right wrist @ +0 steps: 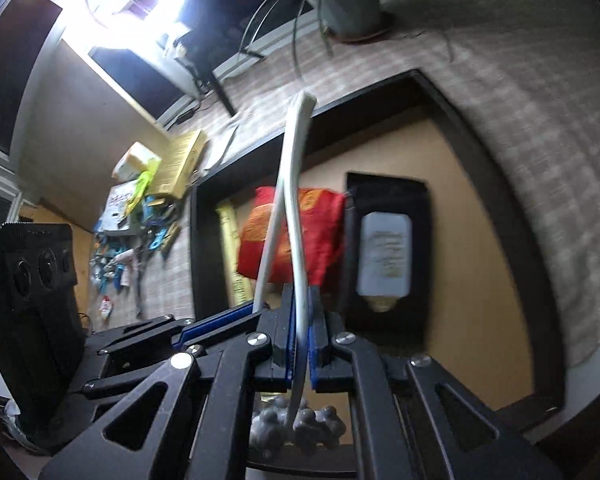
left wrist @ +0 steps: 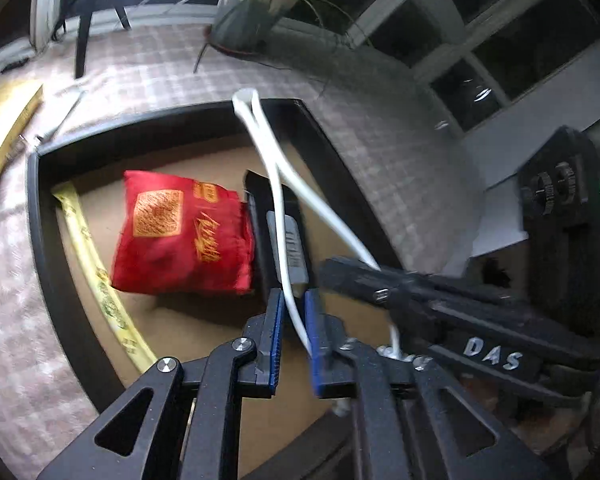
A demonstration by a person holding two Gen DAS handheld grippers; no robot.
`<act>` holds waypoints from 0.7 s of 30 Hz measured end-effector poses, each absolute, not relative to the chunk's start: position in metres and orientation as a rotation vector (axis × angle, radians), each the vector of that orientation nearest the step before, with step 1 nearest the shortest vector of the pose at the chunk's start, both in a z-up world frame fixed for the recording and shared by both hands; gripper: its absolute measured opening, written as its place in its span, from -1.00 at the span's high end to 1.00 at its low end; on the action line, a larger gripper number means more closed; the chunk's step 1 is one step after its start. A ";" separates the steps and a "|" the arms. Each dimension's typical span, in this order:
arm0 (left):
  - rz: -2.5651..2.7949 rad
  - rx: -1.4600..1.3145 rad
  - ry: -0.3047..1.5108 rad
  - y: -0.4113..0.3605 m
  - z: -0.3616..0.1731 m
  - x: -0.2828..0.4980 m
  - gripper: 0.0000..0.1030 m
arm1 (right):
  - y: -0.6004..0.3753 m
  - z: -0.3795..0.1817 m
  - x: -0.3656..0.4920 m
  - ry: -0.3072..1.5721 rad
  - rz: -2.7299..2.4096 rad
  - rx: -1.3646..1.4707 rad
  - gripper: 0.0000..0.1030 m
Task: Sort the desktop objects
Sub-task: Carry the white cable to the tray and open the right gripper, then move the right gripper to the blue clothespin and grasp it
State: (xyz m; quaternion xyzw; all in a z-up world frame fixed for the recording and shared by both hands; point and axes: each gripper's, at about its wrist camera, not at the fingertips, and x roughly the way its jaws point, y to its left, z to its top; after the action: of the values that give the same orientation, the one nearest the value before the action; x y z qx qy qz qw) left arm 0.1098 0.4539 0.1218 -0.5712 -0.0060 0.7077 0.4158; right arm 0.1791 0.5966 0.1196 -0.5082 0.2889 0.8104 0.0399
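Left wrist view, left gripper (left wrist: 294, 320) slack around white cable (left wrist: 278, 184), right gripper (right wrist: 300, 332) pinching cable, above black tray (left wrist: 48, 240), red pouch (left wrist: 180, 232) inside.

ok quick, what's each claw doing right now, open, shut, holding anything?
Left claw: open a little, white cable runs between its pads, not pinched.
Right claw: shut on the white cable.

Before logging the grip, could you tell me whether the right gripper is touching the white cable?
Touching: the right wrist view shows the right gripper with blue pads pressed against the white cable.
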 end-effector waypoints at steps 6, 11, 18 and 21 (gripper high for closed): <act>1.869 -1.459 -0.046 0.422 0.122 0.090 0.53 | 0.605 0.131 0.177 0.696 2.462 -1.500 -0.17; 1.980 -1.494 -0.109 0.370 0.122 0.064 0.53 | 0.563 0.145 0.147 0.442 2.548 -1.531 -0.17; 2.113 -1.541 -0.215 0.284 0.122 0.035 0.53 | 0.489 0.154 0.098 0.274 2.703 -1.590 -0.17; 2.164 -1.556 -0.249 0.248 0.119 0.028 0.53 | 0.461 0.150 0.081 0.254 2.749 -1.643 -0.17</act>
State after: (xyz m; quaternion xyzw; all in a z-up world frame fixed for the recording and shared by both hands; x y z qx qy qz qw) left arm 0.0283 0.2482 0.1185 -0.5656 -0.0904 0.7868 0.2302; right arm 0.0805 0.4608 0.1499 -0.5111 0.0789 0.8551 -0.0357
